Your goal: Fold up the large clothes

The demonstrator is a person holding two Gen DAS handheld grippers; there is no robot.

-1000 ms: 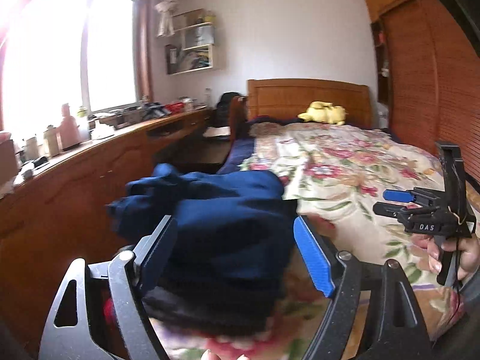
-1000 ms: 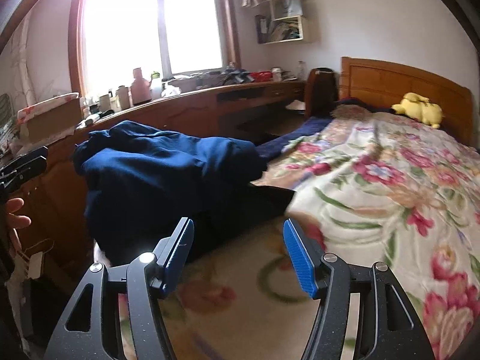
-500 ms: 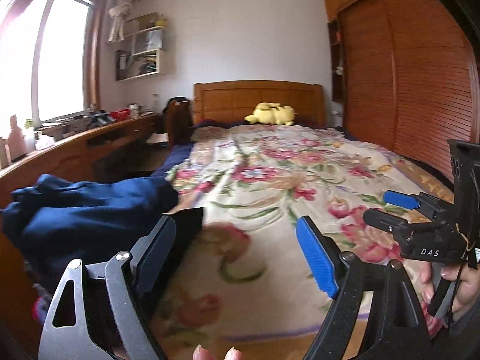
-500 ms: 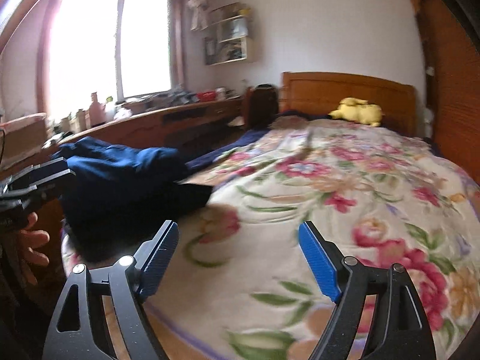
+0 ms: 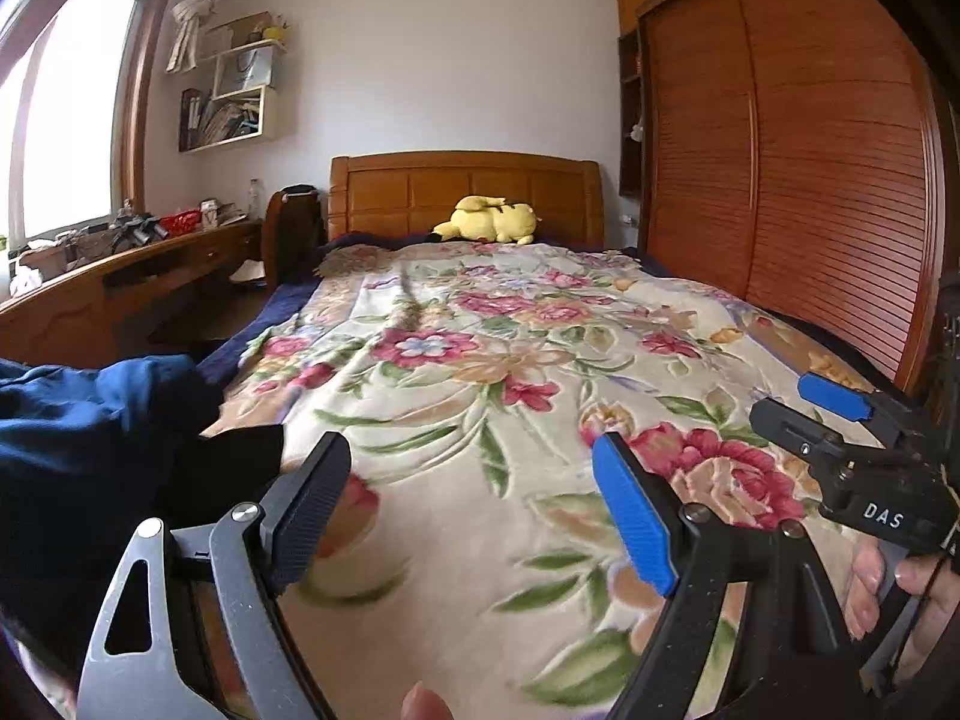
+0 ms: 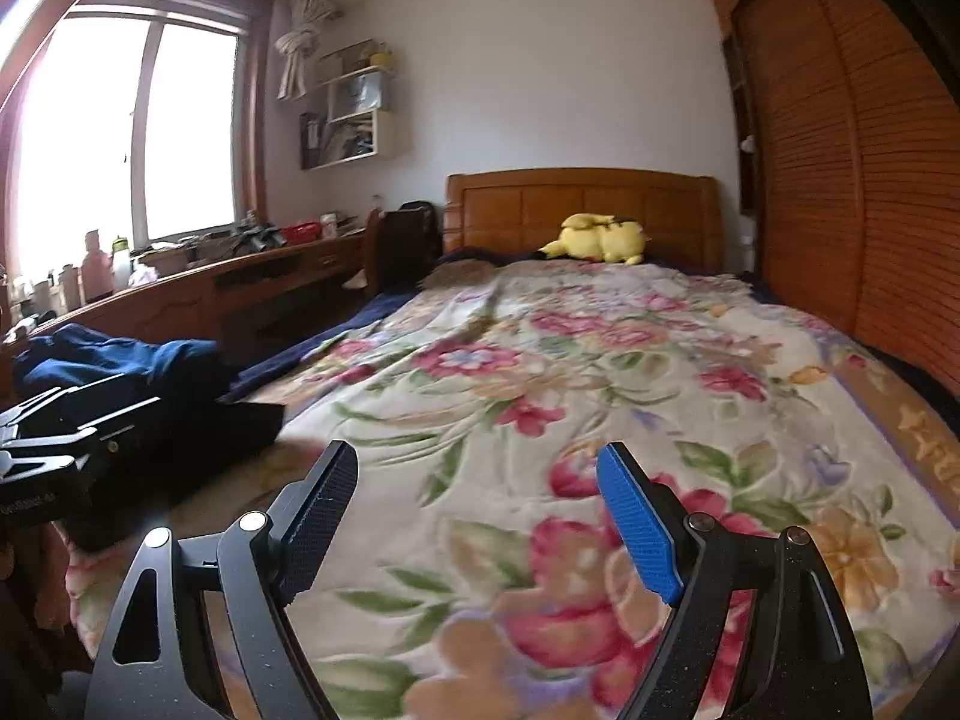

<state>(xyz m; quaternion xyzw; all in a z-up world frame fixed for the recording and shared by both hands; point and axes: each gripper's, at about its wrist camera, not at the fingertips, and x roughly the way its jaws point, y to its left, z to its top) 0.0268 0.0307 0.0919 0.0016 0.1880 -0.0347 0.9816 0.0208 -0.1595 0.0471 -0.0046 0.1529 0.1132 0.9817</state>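
Both the left gripper [image 5: 471,498] and the right gripper [image 6: 477,510] hang wide and empty over the floral blanket [image 5: 480,372]. The navy garment [image 5: 78,414] lies bunched at the blanket's left edge, probably waiting for spreading.

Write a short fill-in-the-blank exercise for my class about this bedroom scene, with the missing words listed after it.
1. The yellow plush toy lies against the wooden ____.
2. The blanket on the bed has a ____ pattern.
3. The dark blue clothes lie at the bed's ____ edge in both views.
4. The jaws of the left gripper and the right gripper hold ____.

Missing words: headboard; floral; left; nothing
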